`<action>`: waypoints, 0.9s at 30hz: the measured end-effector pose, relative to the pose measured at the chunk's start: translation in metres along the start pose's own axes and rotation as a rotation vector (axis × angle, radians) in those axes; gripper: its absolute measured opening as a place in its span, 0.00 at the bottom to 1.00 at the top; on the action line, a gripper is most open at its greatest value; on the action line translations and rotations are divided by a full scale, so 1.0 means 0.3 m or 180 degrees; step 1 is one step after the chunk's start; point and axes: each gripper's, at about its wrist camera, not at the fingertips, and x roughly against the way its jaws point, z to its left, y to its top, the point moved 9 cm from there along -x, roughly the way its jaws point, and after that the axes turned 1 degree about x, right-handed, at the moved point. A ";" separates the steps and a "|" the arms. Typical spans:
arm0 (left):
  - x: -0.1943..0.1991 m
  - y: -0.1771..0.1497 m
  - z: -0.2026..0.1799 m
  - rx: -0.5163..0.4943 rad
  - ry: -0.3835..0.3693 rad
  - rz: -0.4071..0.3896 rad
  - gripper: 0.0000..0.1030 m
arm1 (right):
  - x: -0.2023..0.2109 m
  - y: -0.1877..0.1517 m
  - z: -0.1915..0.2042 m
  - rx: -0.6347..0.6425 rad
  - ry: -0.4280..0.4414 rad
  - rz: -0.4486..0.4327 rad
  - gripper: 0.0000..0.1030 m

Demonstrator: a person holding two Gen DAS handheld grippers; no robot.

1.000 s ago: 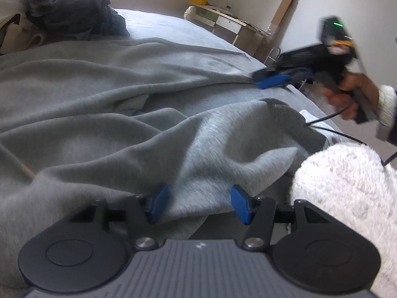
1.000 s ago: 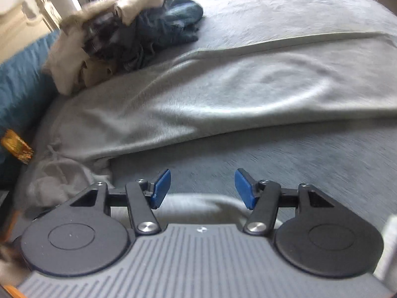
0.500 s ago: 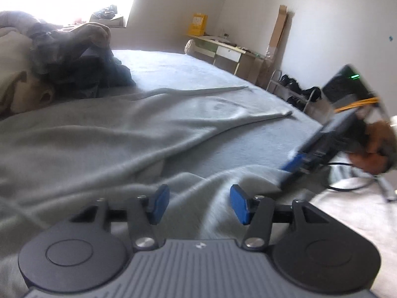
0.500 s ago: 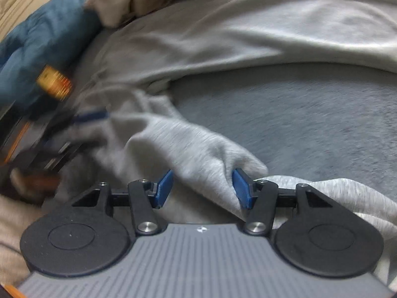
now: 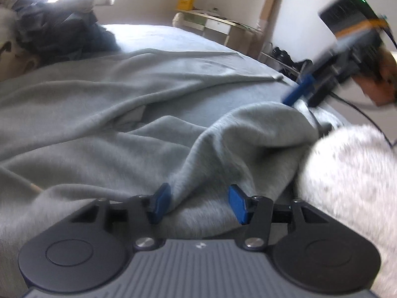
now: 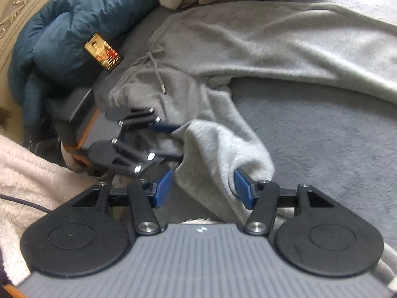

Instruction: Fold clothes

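Grey sweatpants (image 6: 248,44) lie spread across the bed, drawstring (image 6: 156,69) at the waist. One leg end (image 6: 223,149) is bunched up near me. My right gripper (image 6: 202,186) is open, with that bunched leg end between its blue pads. In the left wrist view it hangs blurred at the right (image 5: 301,93), over a raised hump of the pants (image 5: 260,129). My left gripper (image 5: 198,198) is open too, a fold of grey fabric lying between its pads. The right wrist view shows it (image 6: 177,141) from the side, fingers on either side of the same bunch.
A blue puffy jacket (image 6: 74,29) with a gold-patterned phone (image 6: 103,51) lies at the left. A pile of mixed clothes (image 5: 57,32) sits at the far end of the grey bed cover (image 6: 322,136). My white fluffy sleeve (image 5: 347,186) fills the near right. A desk (image 5: 215,29) stands by the wall.
The right gripper swung from the far flat leg over to the bunched leg end beside the left gripper, and fabric now lies between its pads. The left gripper tipped up, then back down.
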 end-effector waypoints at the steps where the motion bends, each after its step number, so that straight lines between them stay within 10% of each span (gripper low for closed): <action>1: 0.003 -0.001 -0.005 -0.0017 -0.0007 -0.0003 0.51 | 0.021 0.022 -0.019 -0.0063 -0.0011 -0.0110 0.53; 7: 0.020 -0.008 -0.009 -0.0062 -0.0026 -0.0032 0.51 | 0.083 0.165 -0.177 -0.0681 -0.0091 -0.0797 0.56; 12: 0.034 -0.016 -0.008 -0.0098 0.0016 -0.0084 0.51 | -0.164 0.185 -0.286 -0.0898 -0.0505 -0.0424 0.55; 19: 0.039 -0.023 -0.008 -0.0127 0.0088 -0.0166 0.52 | -0.398 0.149 -0.122 -0.0287 -0.0412 0.0085 0.53; 24: 0.084 -0.017 0.000 -0.0169 0.0214 -0.0266 0.52 | -0.434 0.130 -0.056 0.0240 -0.0810 0.0229 0.06; 27: 0.127 -0.011 0.008 -0.0193 0.0287 -0.0325 0.52 | -0.395 0.173 -0.046 0.0457 -0.1106 0.0051 0.04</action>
